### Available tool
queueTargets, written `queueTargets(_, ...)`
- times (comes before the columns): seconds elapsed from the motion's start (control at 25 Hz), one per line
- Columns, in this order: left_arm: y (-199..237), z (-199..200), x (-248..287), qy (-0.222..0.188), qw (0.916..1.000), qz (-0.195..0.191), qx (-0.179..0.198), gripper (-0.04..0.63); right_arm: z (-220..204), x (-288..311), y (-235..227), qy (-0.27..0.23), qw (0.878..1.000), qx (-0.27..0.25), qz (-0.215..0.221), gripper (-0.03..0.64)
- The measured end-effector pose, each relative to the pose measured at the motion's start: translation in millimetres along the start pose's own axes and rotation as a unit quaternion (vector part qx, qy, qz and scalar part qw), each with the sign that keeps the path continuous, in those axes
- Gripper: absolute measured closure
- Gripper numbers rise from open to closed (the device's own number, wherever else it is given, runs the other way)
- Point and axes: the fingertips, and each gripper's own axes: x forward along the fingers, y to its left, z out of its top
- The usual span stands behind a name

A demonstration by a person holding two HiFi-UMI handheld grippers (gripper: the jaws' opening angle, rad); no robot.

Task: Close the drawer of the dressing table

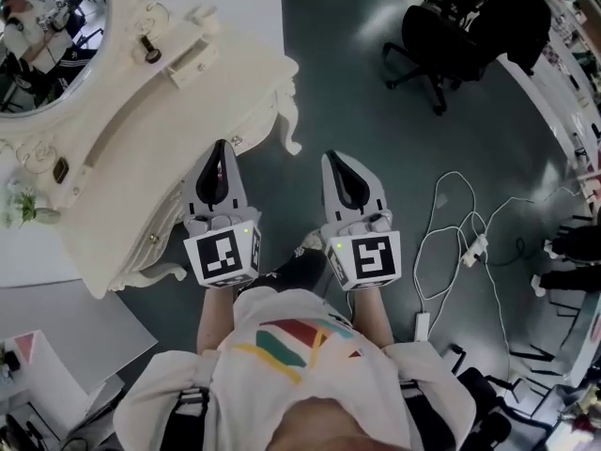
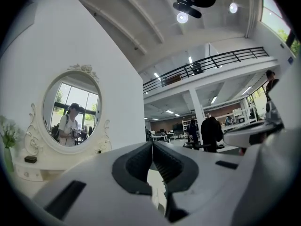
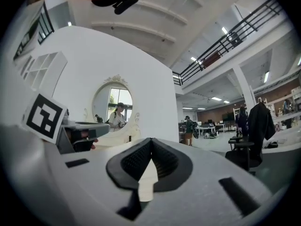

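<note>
1. Dressing table (image 1: pixel 141 158): white and carved, in the upper left of the head view. Its front edge runs diagonally, upper right to lower left. Oval mirror (image 1: pixel 47 36) stands at its back edge.
2. Drawer (image 1: pixel 192 45): probably the small pale box with the dark knob (image 1: pixel 150 51) at the table's back right corner, beside the mirror. It looks pulled out; can't tell how far or which way it slides.
3. Left gripper (image 1: pixel 222 147): jaws pressed together, nothing between. Its tip is just beside the table's front right corner leg (image 1: pixel 291 139), so it is the nearer one. The drawer lies ahead and to its left, across the table top.
4. Right gripper (image 1: pixel 334 156): jaws together, empty, over the floor (image 1: pixel 394 158), well apart from the table.
5. Judgement: the drawer isn't closed yet, and the left gripper looks best placed to push it.
6. Writing: only square markers (image 1: pixel 223 256) on the gripper cubes. No readable brand or label anywhere.
</note>
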Motion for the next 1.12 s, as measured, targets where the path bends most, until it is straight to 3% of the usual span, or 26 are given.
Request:
queueTargets(0.36, 25.7, 30.5, 122.4, -0.029, 0.9978, 0.06, -0.007, 0.589, 56.4, 119.3, -57.8, -0.034, 0.998, -0.005, 0.049, 0.617)
queueTargets(0.68, 32.6, 64.6, 153.8, -0.035, 0.994, 0.104, -0.001, 0.589, 92.4, 159.8, -70.1, -0.041, 0.993, 0.001, 0.107, 0.617)
queueTargets(0.88, 43.6, 84.0, 155.2, -0.044, 0.9853, 0.165, 0.006, 0.589, 100.5, 188.6, -60.3, -0.06, 0.983, -0.007, 0.174, 0.617)
queueTargets(1.12, 54.0, 73.4, 156.6, -0.026, 0.9693, 0.244, 0.012, 0.589, 100.0, 218.8, -48.8, -0.067, 0.967, -0.038, 0.241, 0.617)
